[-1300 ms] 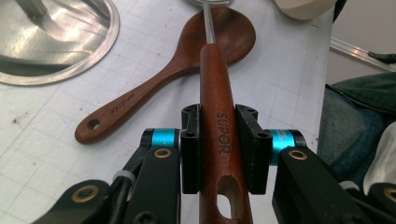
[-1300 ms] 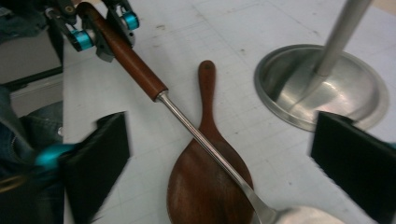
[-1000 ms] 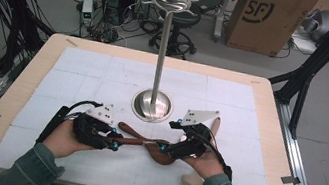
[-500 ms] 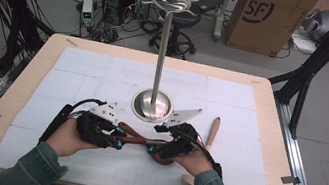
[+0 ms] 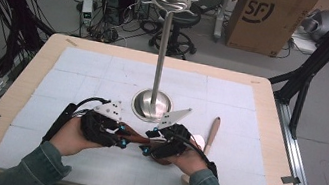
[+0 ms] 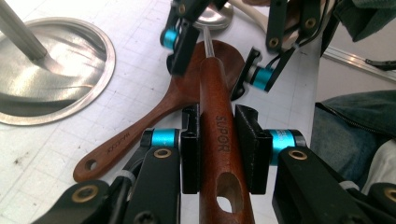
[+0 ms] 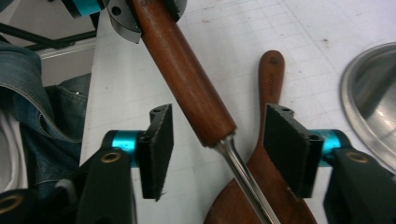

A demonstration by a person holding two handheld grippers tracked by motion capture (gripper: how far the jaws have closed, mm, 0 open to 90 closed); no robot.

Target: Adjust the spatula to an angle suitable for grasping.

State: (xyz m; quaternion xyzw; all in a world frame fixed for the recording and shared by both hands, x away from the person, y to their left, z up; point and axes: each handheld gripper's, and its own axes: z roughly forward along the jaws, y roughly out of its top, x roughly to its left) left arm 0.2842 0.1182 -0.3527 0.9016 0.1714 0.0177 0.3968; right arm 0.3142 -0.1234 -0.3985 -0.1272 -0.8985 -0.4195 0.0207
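Handle of dark wood clamped in left tongs; right tongs closing, untouched

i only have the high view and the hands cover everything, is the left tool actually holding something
observer: yes, the left tool is clamped on a wooden handle stamped SUPOR.
operator: and the right one
observer: the right tool has just been closing, but its pads stand clear of the handle, either side of where the metal shaft starts.
operator: anything under it
observer: a wooden spoon lies flat on the mat beneath.
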